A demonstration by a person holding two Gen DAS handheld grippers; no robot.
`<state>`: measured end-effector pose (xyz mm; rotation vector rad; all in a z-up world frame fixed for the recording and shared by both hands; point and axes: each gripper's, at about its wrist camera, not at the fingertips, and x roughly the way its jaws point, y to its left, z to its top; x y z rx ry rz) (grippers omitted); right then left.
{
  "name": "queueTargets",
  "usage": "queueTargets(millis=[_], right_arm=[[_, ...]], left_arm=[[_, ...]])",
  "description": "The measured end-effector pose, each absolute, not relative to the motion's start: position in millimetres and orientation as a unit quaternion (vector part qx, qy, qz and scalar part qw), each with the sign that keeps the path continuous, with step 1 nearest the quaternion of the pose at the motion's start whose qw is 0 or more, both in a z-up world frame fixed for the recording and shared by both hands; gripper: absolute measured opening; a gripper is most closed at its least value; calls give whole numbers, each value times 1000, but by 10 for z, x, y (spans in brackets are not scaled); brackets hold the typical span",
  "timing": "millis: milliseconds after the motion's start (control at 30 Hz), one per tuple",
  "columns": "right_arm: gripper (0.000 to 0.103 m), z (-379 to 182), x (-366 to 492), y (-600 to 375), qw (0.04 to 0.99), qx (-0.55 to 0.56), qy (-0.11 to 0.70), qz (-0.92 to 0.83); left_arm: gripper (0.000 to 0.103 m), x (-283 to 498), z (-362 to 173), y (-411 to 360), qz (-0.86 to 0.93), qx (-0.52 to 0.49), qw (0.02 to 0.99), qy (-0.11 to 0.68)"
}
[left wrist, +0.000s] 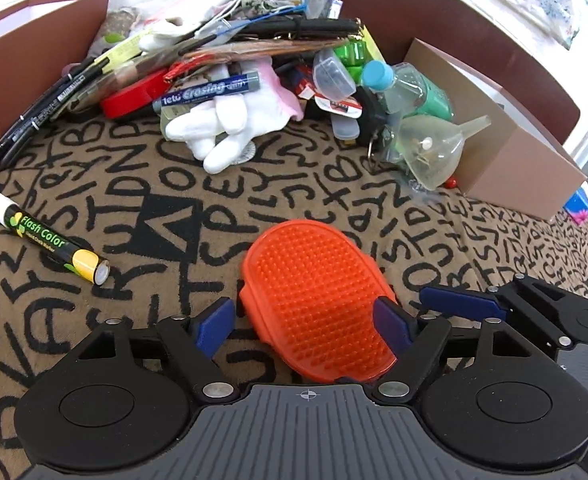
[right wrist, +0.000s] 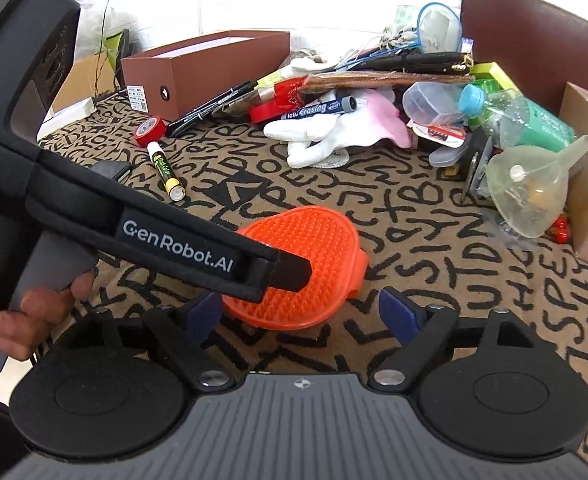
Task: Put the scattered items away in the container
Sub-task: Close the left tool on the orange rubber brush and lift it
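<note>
An orange rubber bristle brush point(left wrist: 318, 300) lies flat on the letter-patterned cloth point(left wrist: 134, 184). My left gripper point(left wrist: 304, 322) is open with its blue pads on either side of the brush's near end, not closed on it. In the right wrist view the brush point(right wrist: 314, 256) lies just ahead of my open, empty right gripper point(right wrist: 300, 314), and the left gripper's black body point(right wrist: 174, 240) reaches over it from the left. A brown open box point(right wrist: 210, 72) stands at the back left.
A heap of clutter lies at the back: white glove point(left wrist: 222, 124), marker point(left wrist: 210, 90), red tape point(left wrist: 134, 98), bottle point(left wrist: 410, 88), clear funnel point(left wrist: 434, 148). A Flash Color marker point(left wrist: 50, 240) lies left. A cardboard box point(left wrist: 506, 152) stands right, brown box point(left wrist: 34, 60) left.
</note>
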<state>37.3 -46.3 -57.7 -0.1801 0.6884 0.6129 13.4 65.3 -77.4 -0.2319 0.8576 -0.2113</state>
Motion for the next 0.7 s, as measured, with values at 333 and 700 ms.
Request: queueTargets(millis=[333, 700], right_arm=[[89, -664, 534, -423, 884, -56, 353, 302], [95, -653, 630, -431, 883, -60, 349, 309]], left_arm=[[77, 194, -779, 642, -113, -99, 898, 414], [84, 347, -762, 748, -123, -114, 892, 420]])
